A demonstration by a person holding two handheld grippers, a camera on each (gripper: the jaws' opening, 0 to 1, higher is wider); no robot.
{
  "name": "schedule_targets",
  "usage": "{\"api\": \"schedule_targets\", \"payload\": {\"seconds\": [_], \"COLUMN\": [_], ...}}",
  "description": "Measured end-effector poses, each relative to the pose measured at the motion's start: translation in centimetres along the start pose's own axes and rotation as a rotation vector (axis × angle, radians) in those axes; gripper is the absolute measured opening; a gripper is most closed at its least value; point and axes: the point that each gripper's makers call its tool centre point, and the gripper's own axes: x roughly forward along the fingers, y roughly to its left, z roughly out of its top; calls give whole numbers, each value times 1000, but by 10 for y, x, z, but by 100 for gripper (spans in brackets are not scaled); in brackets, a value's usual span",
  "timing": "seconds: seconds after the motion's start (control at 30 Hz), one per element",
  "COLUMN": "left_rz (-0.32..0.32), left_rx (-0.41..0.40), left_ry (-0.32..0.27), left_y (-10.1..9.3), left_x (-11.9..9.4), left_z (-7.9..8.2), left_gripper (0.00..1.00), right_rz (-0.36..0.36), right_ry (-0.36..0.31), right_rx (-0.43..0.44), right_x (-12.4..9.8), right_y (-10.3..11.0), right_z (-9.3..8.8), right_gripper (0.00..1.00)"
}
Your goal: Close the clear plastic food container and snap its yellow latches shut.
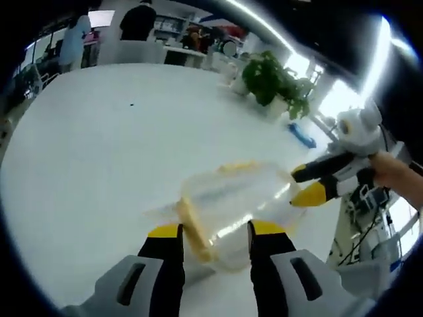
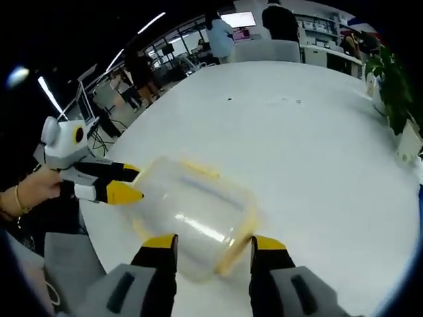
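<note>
The clear plastic container (image 1: 231,205) lies on the white table (image 1: 119,152) with its lid on. One yellow latch (image 1: 190,228) runs along its near left side and another (image 1: 239,166) shows at its far edge. My left gripper (image 1: 217,230) is open, its yellow-tipped jaws straddling the container's near end. My right gripper (image 1: 305,185) comes in from the right, held by a hand, its fingertips at the container's right end. In the right gripper view the container (image 2: 192,211) sits between the open right gripper's (image 2: 213,242) jaws. There the left gripper (image 2: 129,183) touches the container's left end.
A potted green plant (image 1: 274,82) and a blue object (image 1: 303,135) stand at the table's far right. The table edge (image 2: 99,231) runs close to the container. Chairs, desks and people stand beyond the far end of the table.
</note>
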Motion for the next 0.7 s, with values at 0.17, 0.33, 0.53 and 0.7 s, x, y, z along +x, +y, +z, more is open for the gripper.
{"api": "schedule_targets", "payload": {"seconds": [0.17,0.33,0.53,0.7], "left_rz": [-1,18,30,35], "left_rx": [-7,-15,-40,-45], "left_ry": [2,-6,-24,-19], "left_y": [-1,1,4,7], "left_x": [0,0,-3,-6], "left_z": [0,0,1,-2], "left_gripper": [35,34,33,33], "right_rz": [17,26,43,65], "right_ry": [14,23,48,53], "right_rx": [40,21,23,23], "right_x": [1,3,9,12], "right_y": [-1,0,4,6], "right_z": [0,1,4,7], "right_gripper": [39,39,37,37]}}
